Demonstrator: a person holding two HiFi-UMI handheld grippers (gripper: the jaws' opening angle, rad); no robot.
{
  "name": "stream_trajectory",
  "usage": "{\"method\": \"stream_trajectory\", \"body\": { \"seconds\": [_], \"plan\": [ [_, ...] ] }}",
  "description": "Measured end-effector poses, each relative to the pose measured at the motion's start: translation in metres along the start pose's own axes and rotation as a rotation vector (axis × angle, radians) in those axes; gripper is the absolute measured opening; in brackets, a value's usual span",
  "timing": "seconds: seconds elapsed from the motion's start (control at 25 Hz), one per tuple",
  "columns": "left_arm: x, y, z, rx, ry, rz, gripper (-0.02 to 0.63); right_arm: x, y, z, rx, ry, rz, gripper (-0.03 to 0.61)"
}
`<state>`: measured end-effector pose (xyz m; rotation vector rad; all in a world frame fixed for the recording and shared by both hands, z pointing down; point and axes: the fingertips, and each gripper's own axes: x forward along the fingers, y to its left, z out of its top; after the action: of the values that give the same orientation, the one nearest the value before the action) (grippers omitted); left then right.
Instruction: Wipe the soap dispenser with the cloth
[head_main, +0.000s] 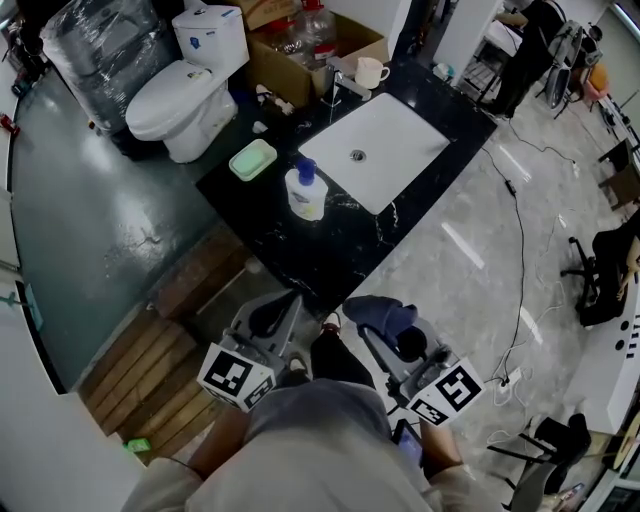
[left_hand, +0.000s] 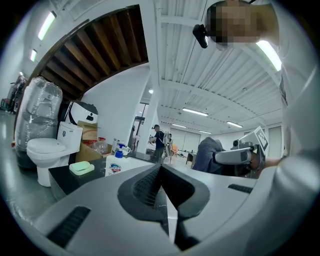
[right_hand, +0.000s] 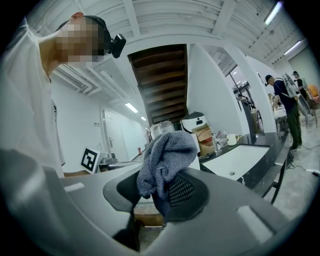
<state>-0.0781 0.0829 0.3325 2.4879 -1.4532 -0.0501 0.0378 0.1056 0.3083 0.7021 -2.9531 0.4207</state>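
The soap dispenser (head_main: 306, 192), a white bottle with a blue pump, stands on the black counter (head_main: 330, 250) left of the sink; it also shows small in the left gripper view (left_hand: 115, 163). Both grippers are held short of the counter's near edge. My left gripper (head_main: 272, 315) (left_hand: 161, 172) is shut with nothing between its jaws. My right gripper (head_main: 390, 335) (right_hand: 162, 195) is shut on a bunched grey-blue cloth (head_main: 380, 312) (right_hand: 165, 160), which sticks up out of the jaws. The cloth (left_hand: 206, 155) also appears at the right of the left gripper view.
A white sink basin (head_main: 372, 145) is set in the counter, with a green soap dish (head_main: 252, 159) left of the dispenser and a mug (head_main: 370, 71) at the back. A toilet (head_main: 185, 95) and cardboard box (head_main: 300, 50) stand beyond. Wooden steps (head_main: 160, 370) lie at the left, cables at the right.
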Motion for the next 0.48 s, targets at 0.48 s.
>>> {"method": "stream_trajectory", "body": {
  "seconds": [0.48],
  "plan": [
    [0.067,0.031,-0.003,-0.031,0.033,0.047,0.008,0.032,-0.069,0.005,0.026,0.049,0.061,0.101]
  ]
}}
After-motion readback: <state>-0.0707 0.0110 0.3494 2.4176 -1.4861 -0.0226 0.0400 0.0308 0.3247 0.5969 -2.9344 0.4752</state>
